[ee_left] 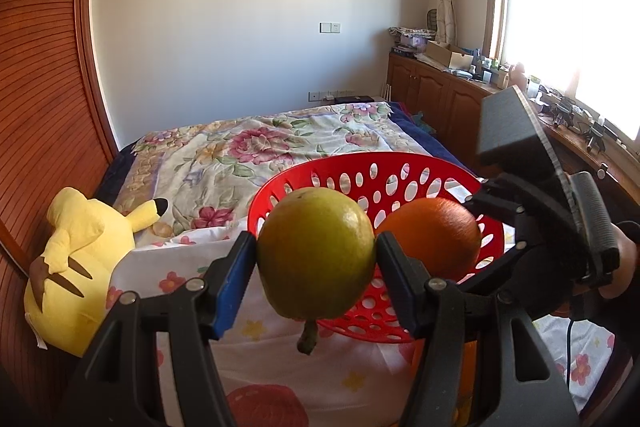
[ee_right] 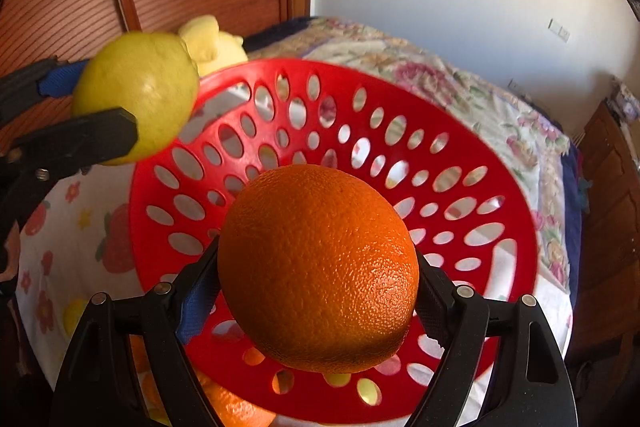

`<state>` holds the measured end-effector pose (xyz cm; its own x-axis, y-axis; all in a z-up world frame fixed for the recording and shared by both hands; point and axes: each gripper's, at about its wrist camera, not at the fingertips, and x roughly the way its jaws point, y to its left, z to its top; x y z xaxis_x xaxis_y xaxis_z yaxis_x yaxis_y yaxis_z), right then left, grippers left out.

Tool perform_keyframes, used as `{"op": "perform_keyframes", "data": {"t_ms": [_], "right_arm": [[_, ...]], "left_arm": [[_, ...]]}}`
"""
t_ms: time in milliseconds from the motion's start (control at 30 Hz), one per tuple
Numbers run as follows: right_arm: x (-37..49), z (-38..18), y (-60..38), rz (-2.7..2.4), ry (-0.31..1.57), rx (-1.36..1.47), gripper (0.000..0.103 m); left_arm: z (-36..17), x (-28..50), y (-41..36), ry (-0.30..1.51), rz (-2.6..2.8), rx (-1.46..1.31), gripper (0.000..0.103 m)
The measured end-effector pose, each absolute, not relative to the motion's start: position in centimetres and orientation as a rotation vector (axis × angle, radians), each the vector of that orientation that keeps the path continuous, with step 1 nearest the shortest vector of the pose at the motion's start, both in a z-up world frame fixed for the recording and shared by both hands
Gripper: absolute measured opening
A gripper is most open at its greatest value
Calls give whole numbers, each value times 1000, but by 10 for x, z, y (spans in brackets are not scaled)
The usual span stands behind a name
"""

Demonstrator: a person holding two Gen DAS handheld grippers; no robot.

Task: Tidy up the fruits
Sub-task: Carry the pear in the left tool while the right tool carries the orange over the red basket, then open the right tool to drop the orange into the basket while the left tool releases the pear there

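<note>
The fruits were both in the air, one in each tool. The orange (ee_right: pixel 318 269) sat clamped between the two fingers of the right gripper (ee_right: pixel 316 291), held above the open bowl of the red basket (ee_right: pixel 400 83) and not touching its perforated wall. The greenish-yellow pear (ee_left: pixel 316 253), stem pointing down, was pinched between the blue-padded fingers of the left gripper (ee_left: pixel 316 267) just outside the basket's near-left rim; in the right wrist view the same pear hung over that rim's outer edge. Pear and orange were near each other but apart, with the basket rim between them in the left wrist view.

The basket was tilted, its opening facing the cameras, and the pictures did not show what held it up. Its inside was open room, nothing lying in it. Below its near edge, more orange-coloured fruit (ee_right: pixel 236 407) showed partly through the holes and under the rim, too hidden to count.

Under all this lay a white cloth with strawberry and flower prints (ee_left: pixel 256 367), spread at the near end of the bed (ee_left: pixel 256 147), whose floral cover ran to the far edge. A yellow plush toy (ee_left: pixel 80 267) lay at the bed's left edge against the ribbed wooden panel (ee_left: pixel 40 107). A wooden cabinet (ee_left: pixel 432 95) stood along the right side beneath a bright window (ee_left: pixel 560 7).
</note>
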<state>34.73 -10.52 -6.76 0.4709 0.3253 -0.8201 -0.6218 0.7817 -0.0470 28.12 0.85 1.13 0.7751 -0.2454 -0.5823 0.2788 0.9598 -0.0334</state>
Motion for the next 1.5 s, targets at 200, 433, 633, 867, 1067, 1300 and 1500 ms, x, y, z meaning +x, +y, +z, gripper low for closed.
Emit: {"op": "perform_keyframes", "data": {"t_ms": [200,433,633,867,1067,1300,1500], "right_arm": [[352,-76,-97,579,950,-405,86],[360,-87,-99,557,1005,-394,86],[367,-76,-102,547,980,-359,88],[356,-56,-98,533,913,-380,90],[342,-48,-116,491,850,-352,90],[326,-34,-142,473,787,-273,90],[317,-31,-159,471,770,-221,90]], "left_arm": [[7,285,11,630,-288,50,61],[3,286,11,635,-296,47,61],[3,284,13,634,-303,48,61],[-1,283,7,654,-313,62,61],[-11,288,-10,688,-336,97,61],[-26,299,-28,731,-336,123,62],[-27,297,-35,715,-325,132,61]]}}
